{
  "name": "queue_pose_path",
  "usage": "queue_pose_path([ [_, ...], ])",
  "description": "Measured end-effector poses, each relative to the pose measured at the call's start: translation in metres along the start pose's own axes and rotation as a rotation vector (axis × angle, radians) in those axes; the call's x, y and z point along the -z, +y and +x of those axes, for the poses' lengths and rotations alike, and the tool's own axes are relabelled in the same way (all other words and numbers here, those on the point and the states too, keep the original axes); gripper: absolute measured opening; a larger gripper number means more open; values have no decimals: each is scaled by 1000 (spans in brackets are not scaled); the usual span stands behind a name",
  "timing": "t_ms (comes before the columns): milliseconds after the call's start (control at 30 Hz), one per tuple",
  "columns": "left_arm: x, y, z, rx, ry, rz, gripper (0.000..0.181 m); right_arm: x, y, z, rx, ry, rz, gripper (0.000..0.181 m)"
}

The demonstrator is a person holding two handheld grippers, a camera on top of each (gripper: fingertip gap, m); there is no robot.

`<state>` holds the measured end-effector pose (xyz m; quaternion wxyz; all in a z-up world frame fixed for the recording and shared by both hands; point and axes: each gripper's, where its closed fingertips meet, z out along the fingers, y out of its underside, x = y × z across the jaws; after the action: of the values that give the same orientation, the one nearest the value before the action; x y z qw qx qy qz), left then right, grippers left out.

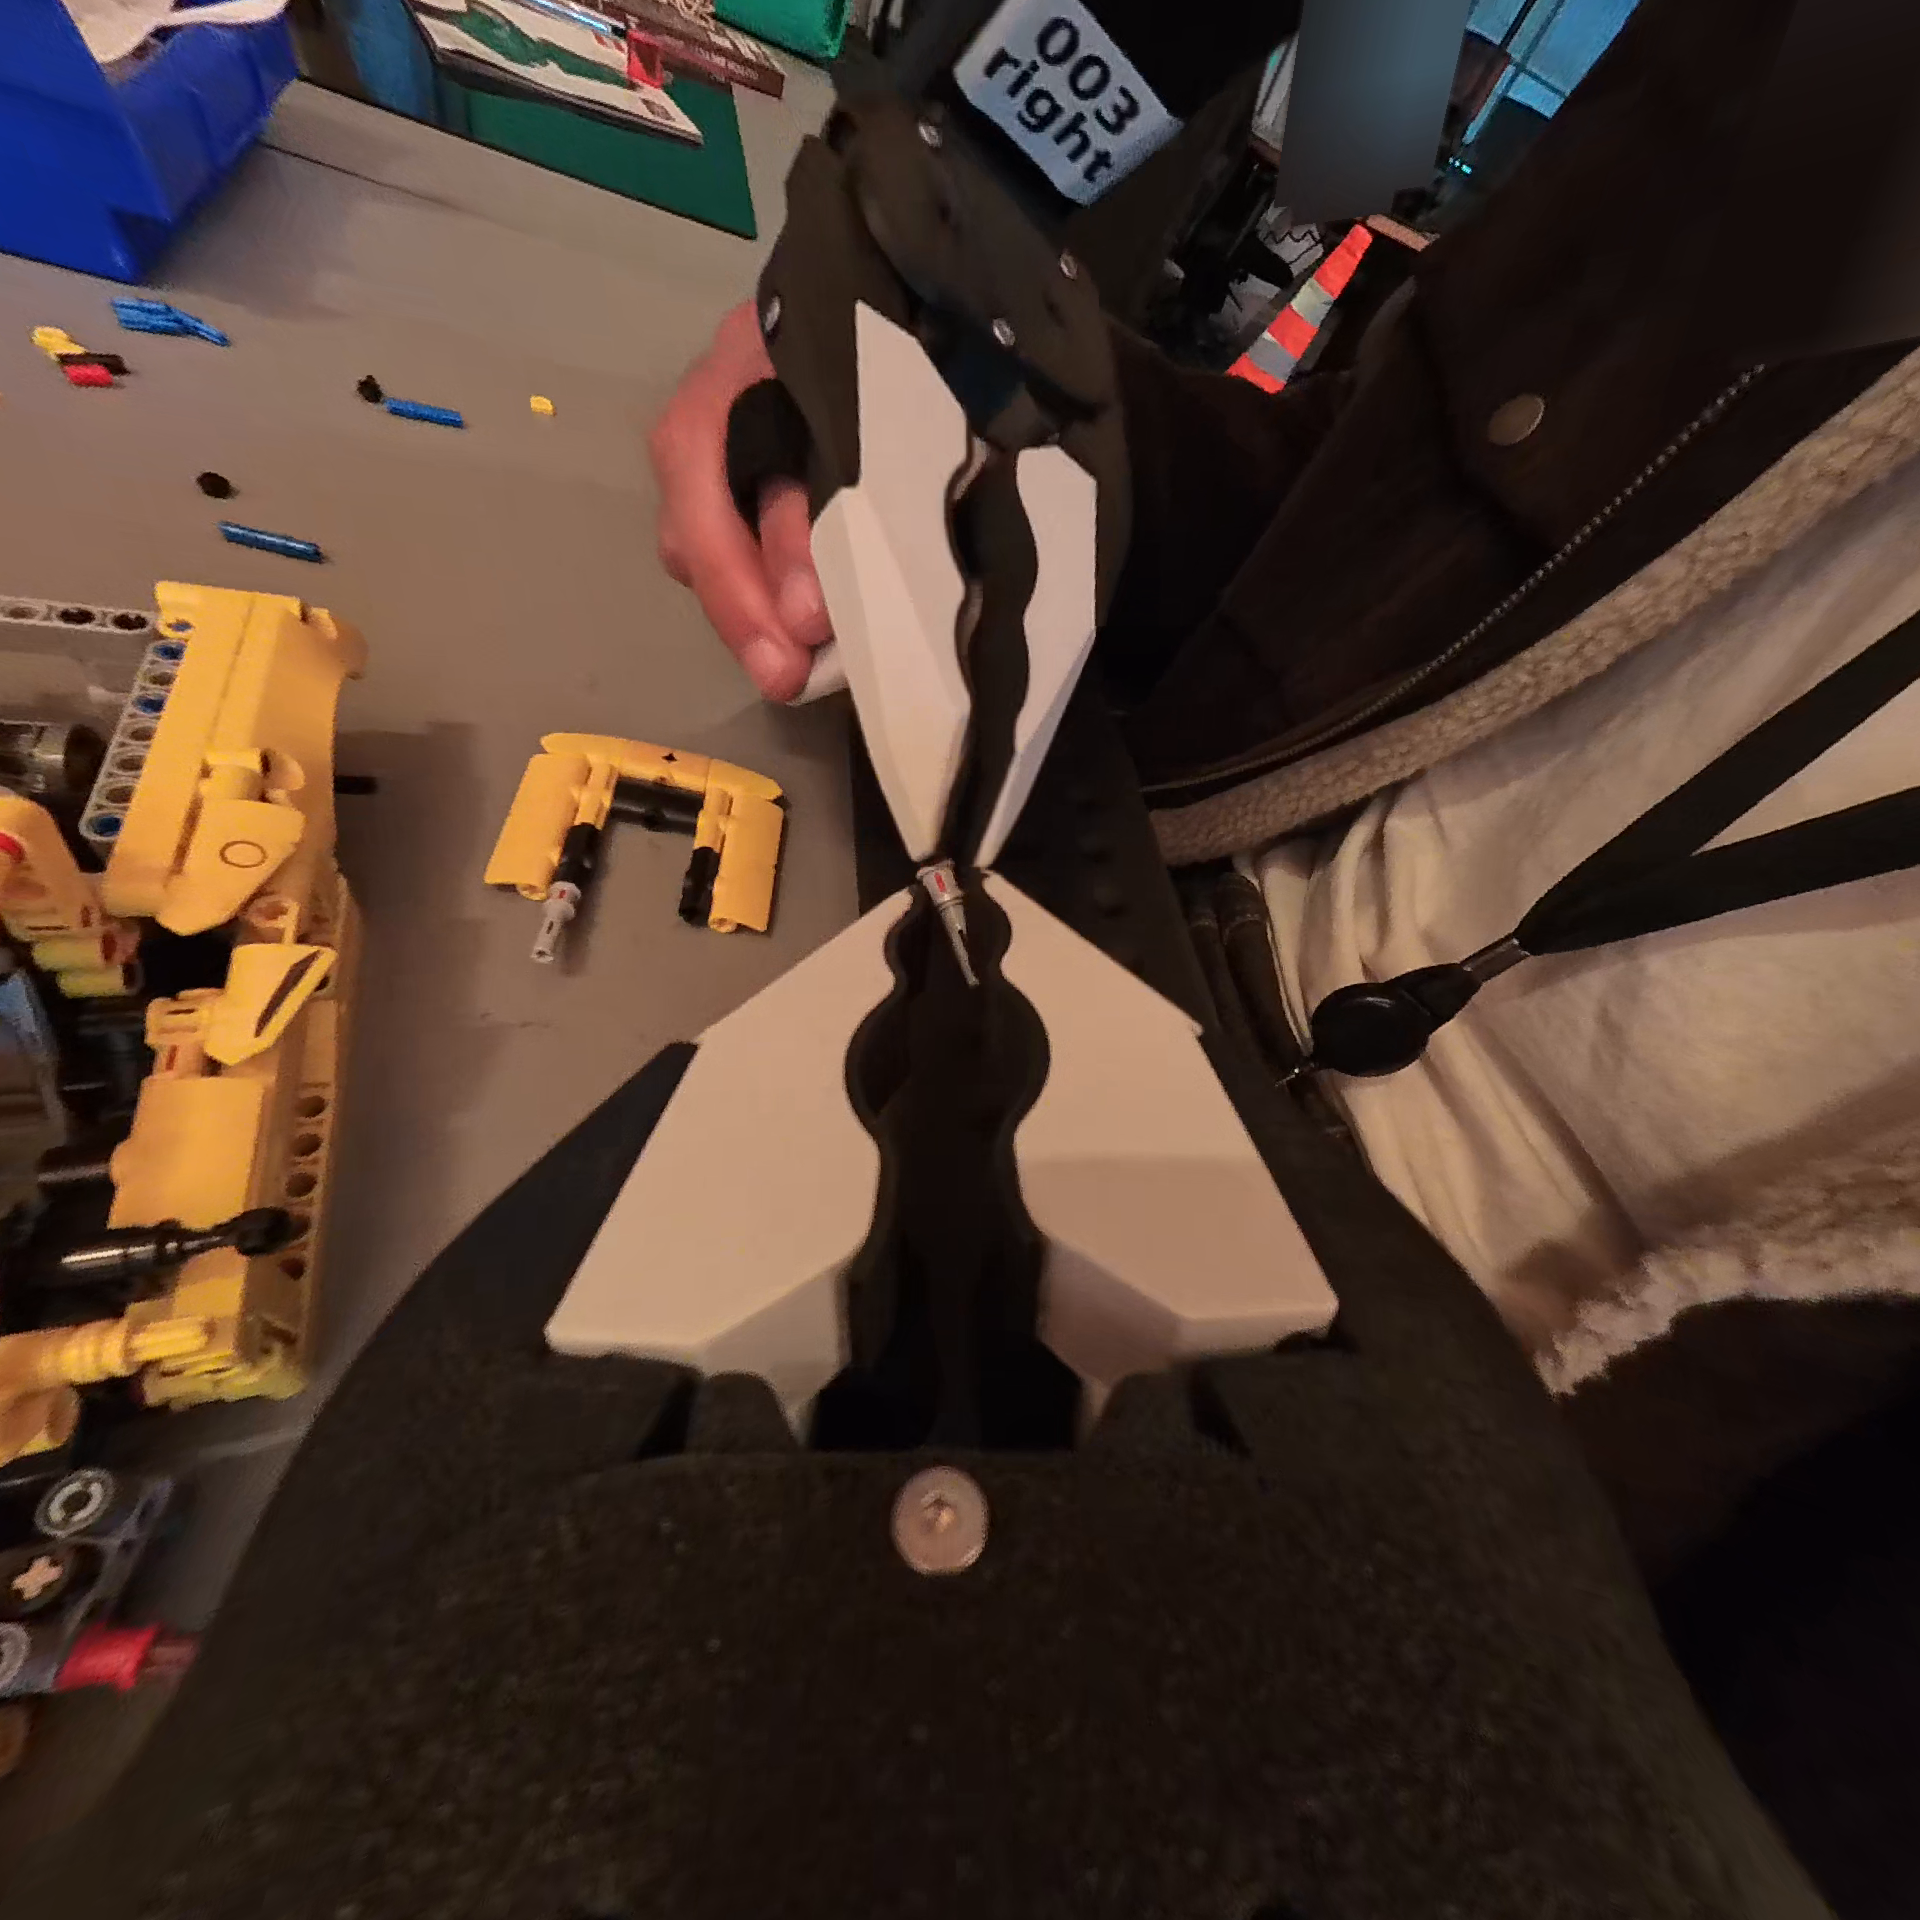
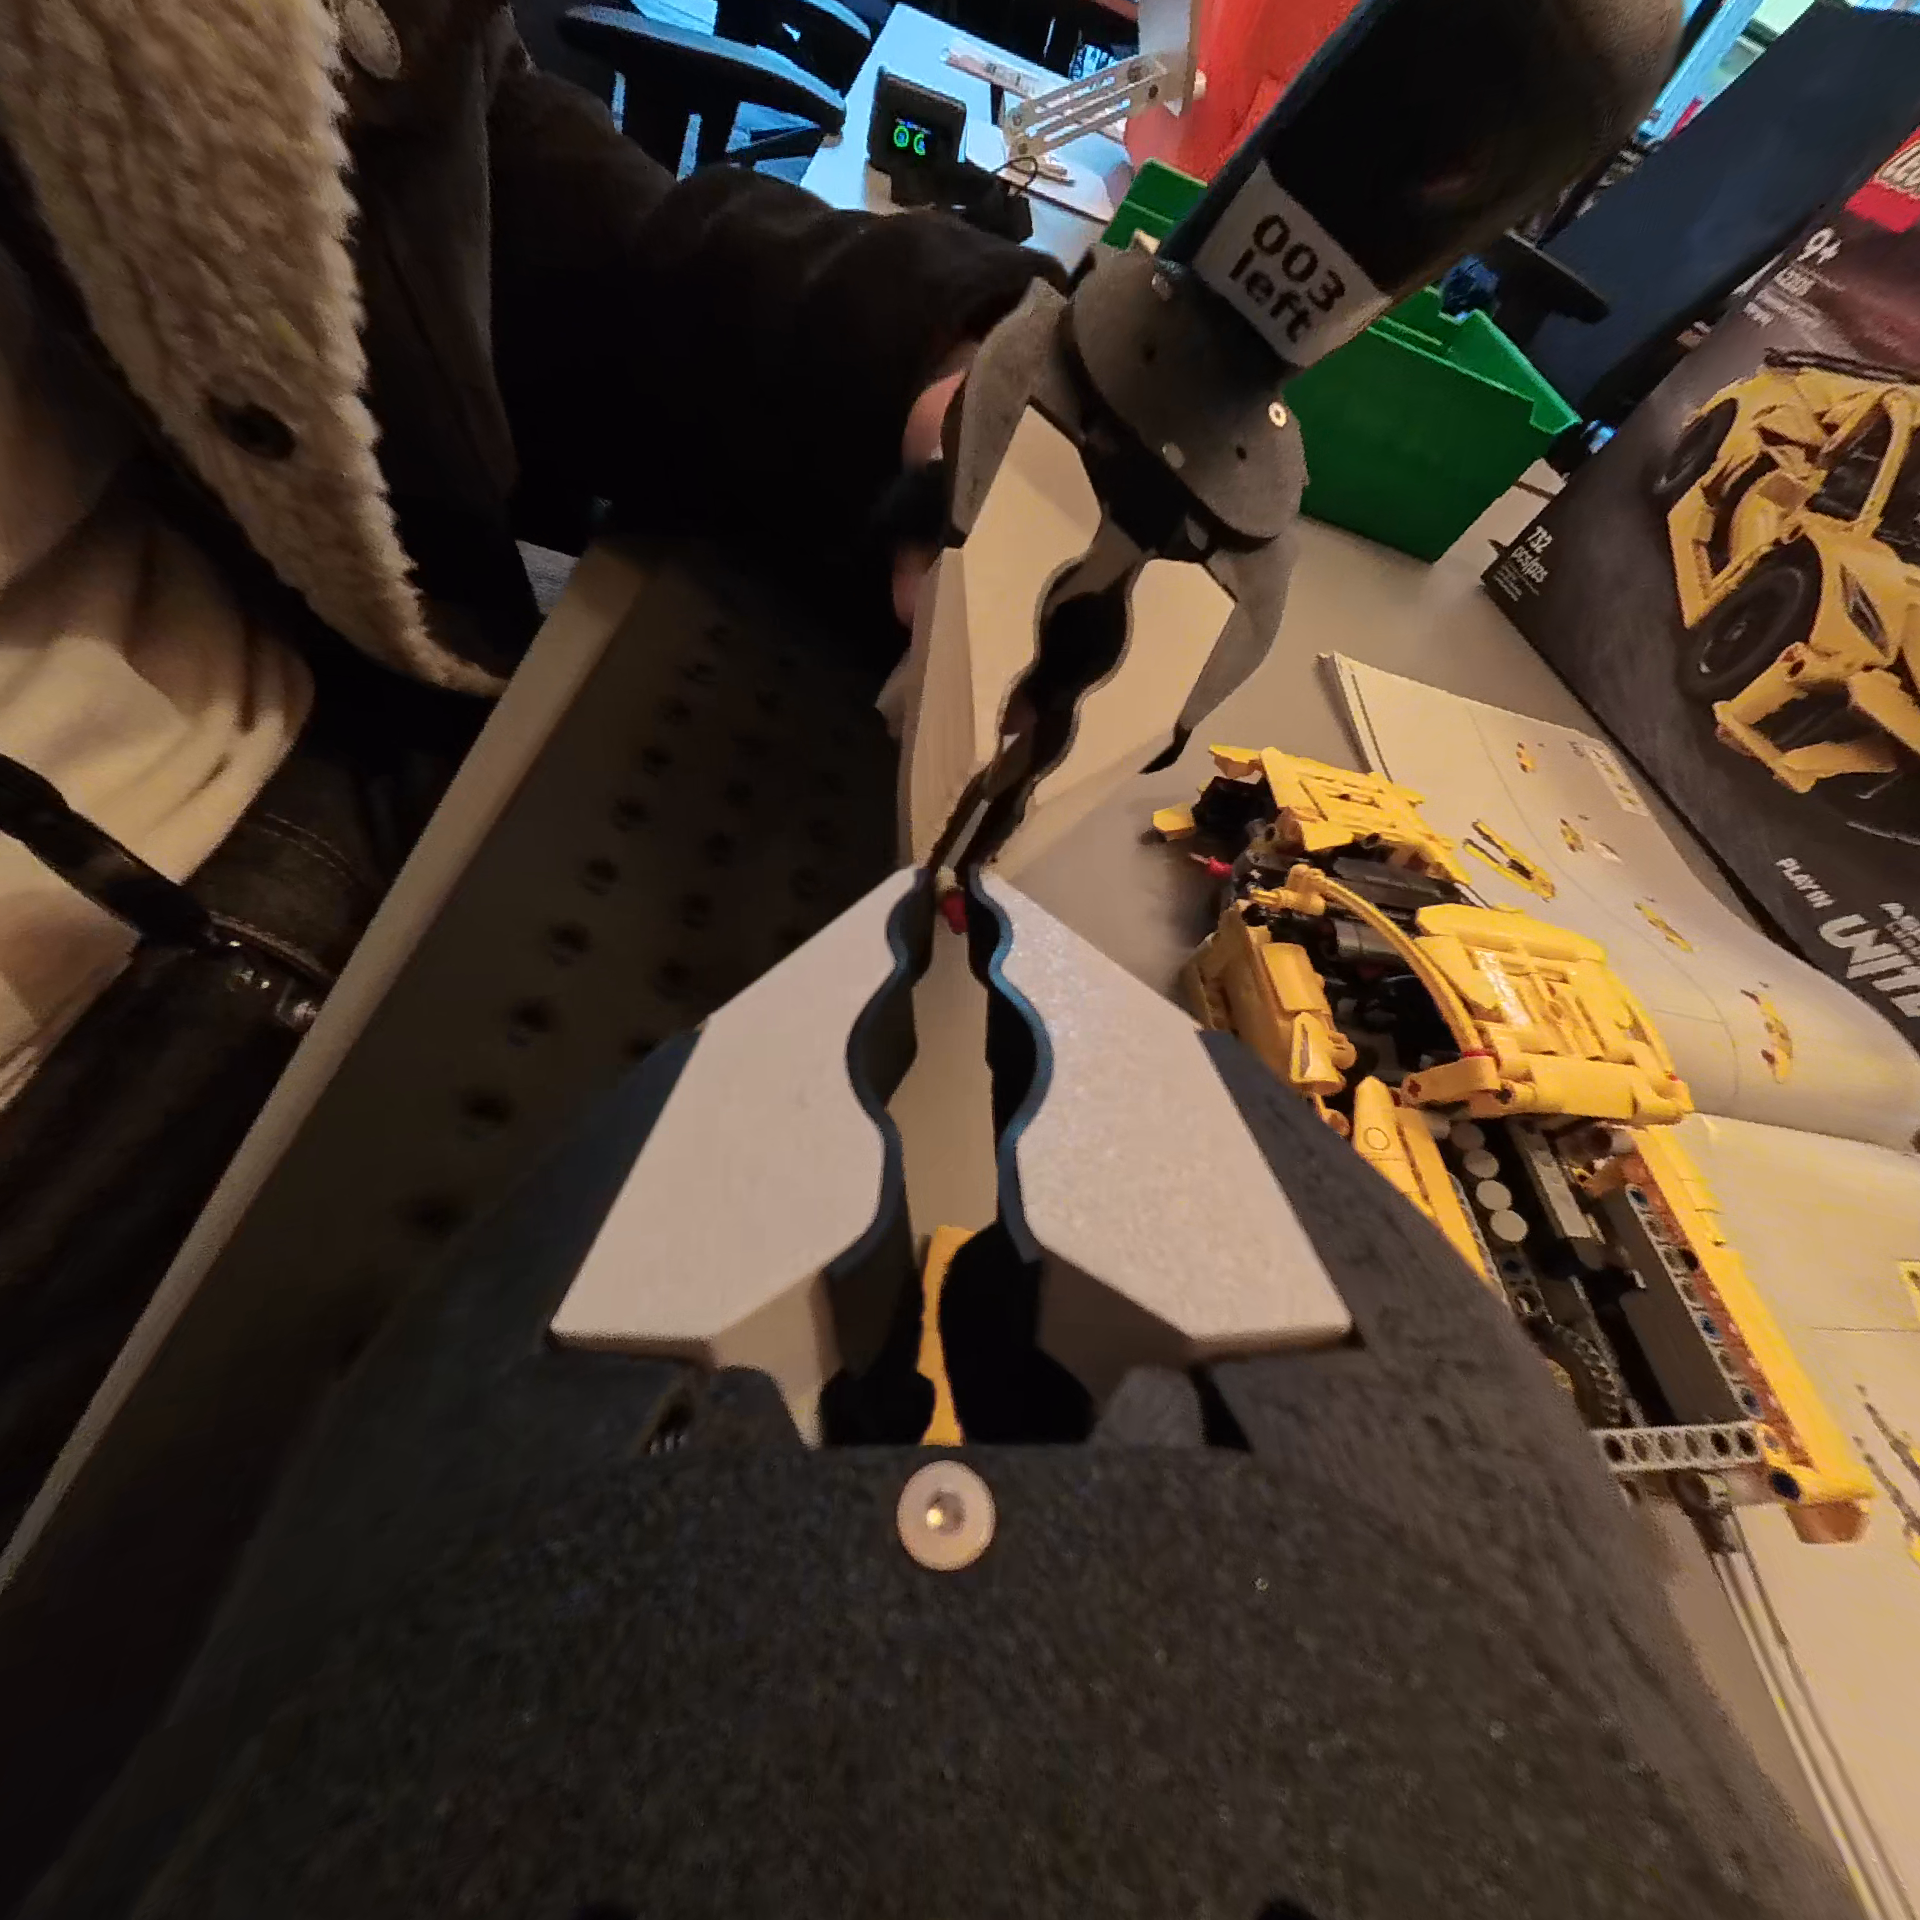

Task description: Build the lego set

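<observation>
My left gripper point(image 1: 943, 891) and my right gripper point(image 1: 951, 854) meet tip to tip above the table's front edge. A small grey pin with a red mark point(image 1: 951, 914) sits between both pairs of fingertips, and both look shut on it. In the right wrist view my right gripper point(image 2: 948, 894) shows the red mark point(image 2: 951, 912) at its tips, with the left gripper point(image 2: 961, 847) just beyond. A yellow U-shaped sub-assembly point(image 1: 639, 831) lies on the table to the left. The partly built yellow car point(image 1: 197, 987) lies farther left, and it also shows in the right wrist view point(image 2: 1455, 1039).
Loose blue pins point(image 1: 270, 540) and small parts lie on the grey table point(image 1: 499, 520). A blue bin point(image 1: 114, 135) stands at the back. An open instruction booklet point(image 2: 1507, 748), the set's box point(image 2: 1766, 520) and a green bin point(image 2: 1423, 436) lie beyond the car. The person's coat is close by. My left and right fingertips are right by each other.
</observation>
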<state>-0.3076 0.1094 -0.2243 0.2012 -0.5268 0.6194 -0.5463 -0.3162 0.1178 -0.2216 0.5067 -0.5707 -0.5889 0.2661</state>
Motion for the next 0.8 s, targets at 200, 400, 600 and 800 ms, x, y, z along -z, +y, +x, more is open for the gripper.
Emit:
queue_pose_path([
  [200,5,-7,2,58,42,48,5,2,-1,3,12,25,8,12],
  [400,6,-4,-2,197,91,51,5,-1,8,6,44,65,-51,4],
  [600,12,-11,-27,259,-25,120,6,-1,21,28,-134,167,-181,3],
  [800,19,-22,-43,288,-108,201,7,-1,21,38,-172,232,-189,2],
])
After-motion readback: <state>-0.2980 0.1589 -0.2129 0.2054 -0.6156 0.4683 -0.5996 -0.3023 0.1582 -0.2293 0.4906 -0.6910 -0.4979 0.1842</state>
